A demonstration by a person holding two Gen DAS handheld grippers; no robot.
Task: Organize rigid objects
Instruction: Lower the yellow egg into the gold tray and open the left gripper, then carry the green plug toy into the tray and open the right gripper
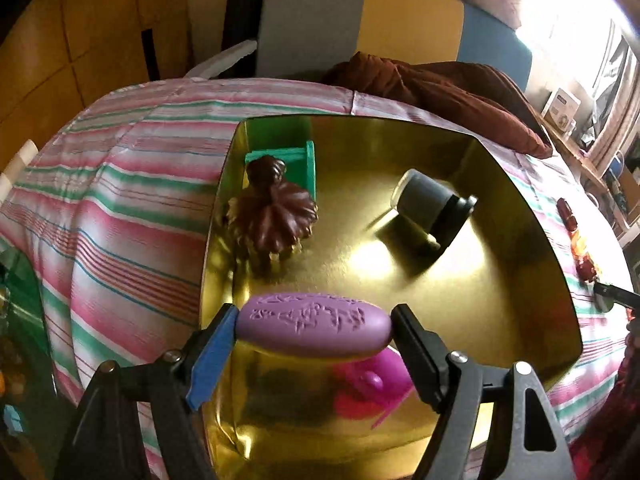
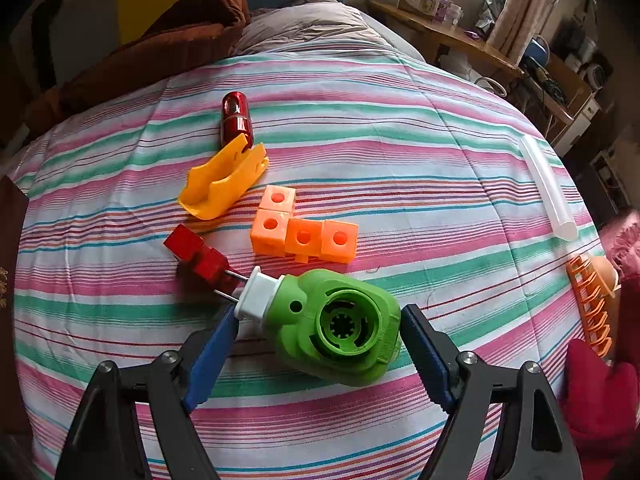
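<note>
My left gripper [image 1: 314, 330] is shut on a purple oval piece [image 1: 314, 330] with raised markings and holds it over a gold box [image 1: 520, 220]. In the box lie a brown ribbed figure [image 1: 276, 212], a green frame [image 1: 308, 160], a grey roller with a black handle [image 1: 432, 204] and a pink piece [image 1: 372, 388]. My right gripper [image 2: 318, 328] is around a green plastic housing with a white end [image 2: 336, 328] lying on the striped bedspread [image 2: 400, 160]. The left finger [image 2: 212, 356] touches the white end; the right finger [image 2: 424, 352] touches the green side.
On the bedspread beyond the green housing lie orange linked cubes [image 2: 304, 228], a red block with metal pins [image 2: 200, 258], a yellow clip [image 2: 224, 182] and a dark red capsule [image 2: 236, 120]. A white tube [image 2: 548, 188] and an orange comb-like piece [image 2: 592, 300] lie at the right.
</note>
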